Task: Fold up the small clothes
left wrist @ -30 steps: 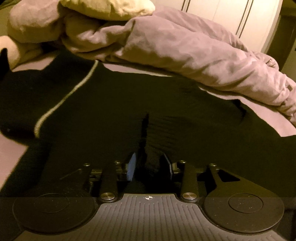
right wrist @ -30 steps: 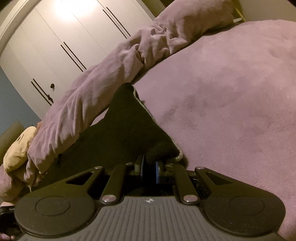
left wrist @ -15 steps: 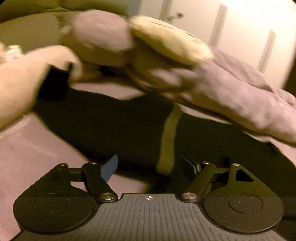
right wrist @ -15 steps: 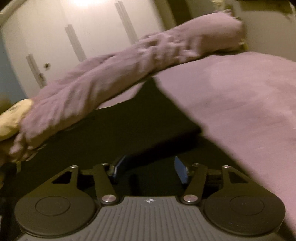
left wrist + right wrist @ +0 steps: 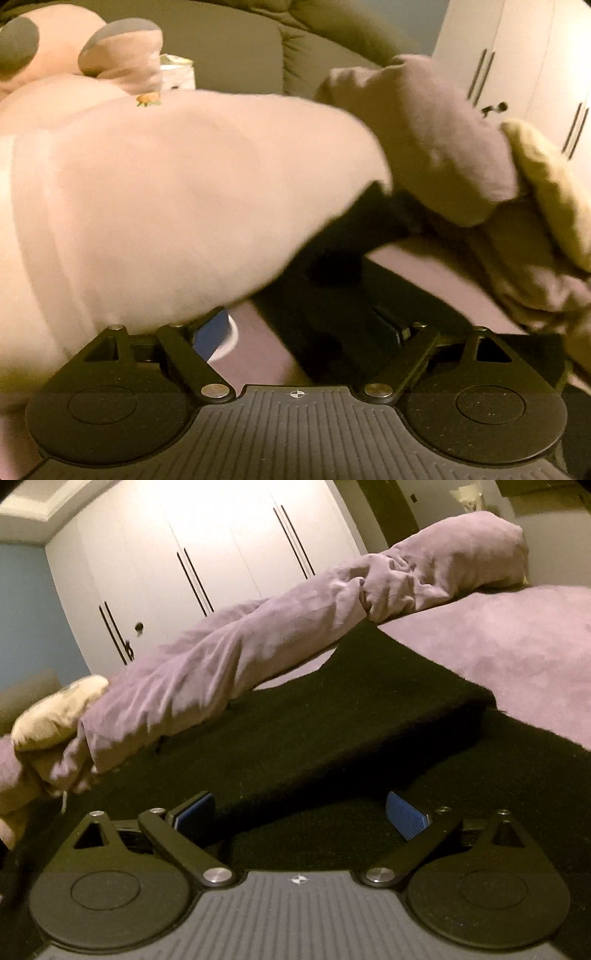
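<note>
The black knit garment (image 5: 332, 716) lies on the bed (image 5: 517, 642), one layer already folded over, just in front of the rumpled purple duvet (image 5: 258, 642); both the left tool (image 5: 310, 332) and right tool (image 5: 299, 812) gape, released; the knit looks soft, light and floppy, so I'd pinch its folded edge beside the duvet.

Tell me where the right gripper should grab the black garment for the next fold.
Take the black garment at its folded edge, probably sliding in low from the near side: the right gripper is open, and the raised edge offers a lip to pinch.
</note>
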Tool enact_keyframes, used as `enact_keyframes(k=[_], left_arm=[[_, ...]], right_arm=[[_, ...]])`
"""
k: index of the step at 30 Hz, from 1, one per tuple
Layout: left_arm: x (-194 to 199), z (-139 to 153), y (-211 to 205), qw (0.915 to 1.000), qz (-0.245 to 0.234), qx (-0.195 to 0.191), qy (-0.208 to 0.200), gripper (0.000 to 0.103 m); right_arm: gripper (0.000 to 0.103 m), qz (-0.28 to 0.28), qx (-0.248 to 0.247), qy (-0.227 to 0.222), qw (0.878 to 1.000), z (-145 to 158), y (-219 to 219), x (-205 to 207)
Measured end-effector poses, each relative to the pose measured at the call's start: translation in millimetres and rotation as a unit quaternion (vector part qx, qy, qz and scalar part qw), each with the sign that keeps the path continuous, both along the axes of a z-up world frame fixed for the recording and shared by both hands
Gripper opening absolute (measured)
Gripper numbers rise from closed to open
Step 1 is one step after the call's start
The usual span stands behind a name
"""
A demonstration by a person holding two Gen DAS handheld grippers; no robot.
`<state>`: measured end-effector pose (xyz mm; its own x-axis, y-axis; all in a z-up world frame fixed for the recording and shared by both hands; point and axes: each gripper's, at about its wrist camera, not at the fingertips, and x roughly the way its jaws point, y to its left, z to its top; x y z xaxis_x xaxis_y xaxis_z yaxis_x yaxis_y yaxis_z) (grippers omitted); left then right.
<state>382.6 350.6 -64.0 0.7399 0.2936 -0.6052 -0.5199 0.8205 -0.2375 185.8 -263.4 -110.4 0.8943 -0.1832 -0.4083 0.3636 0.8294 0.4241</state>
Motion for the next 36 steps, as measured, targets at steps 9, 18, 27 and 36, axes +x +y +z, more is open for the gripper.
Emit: enact_keyframes(k=[9, 18, 27, 36], left_arm=[[25.1, -16.4, 1.9, 0.9999, -0.008, -0.010, -0.011, 0.074], [46.1, -17.6, 15.5, 0.9996, -0.008, -0.027, 0.008, 0.016], [12.2, 42.3, -54.0, 0.9928, -0.094, 0.049, -0.056, 0.014], [-43.1, 110.4, -265.1, 0.9246, -0.337, 0.123, -0.128, 0.015]], right_arm=[[0.099, 0.001, -0.004, -0.003, 1.000, -2.7, 3.1, -0.9], [0.099, 0.002, -0.005, -0.004, 1.000, -2.7, 3.1, -0.2], [0.099, 0.002, -0.004, -0.006, 1.000, -2.9, 3.4, 0.1], [0.099, 0.004, 0.003, -0.011, 1.000, -2.7, 1.9, 0.2]])
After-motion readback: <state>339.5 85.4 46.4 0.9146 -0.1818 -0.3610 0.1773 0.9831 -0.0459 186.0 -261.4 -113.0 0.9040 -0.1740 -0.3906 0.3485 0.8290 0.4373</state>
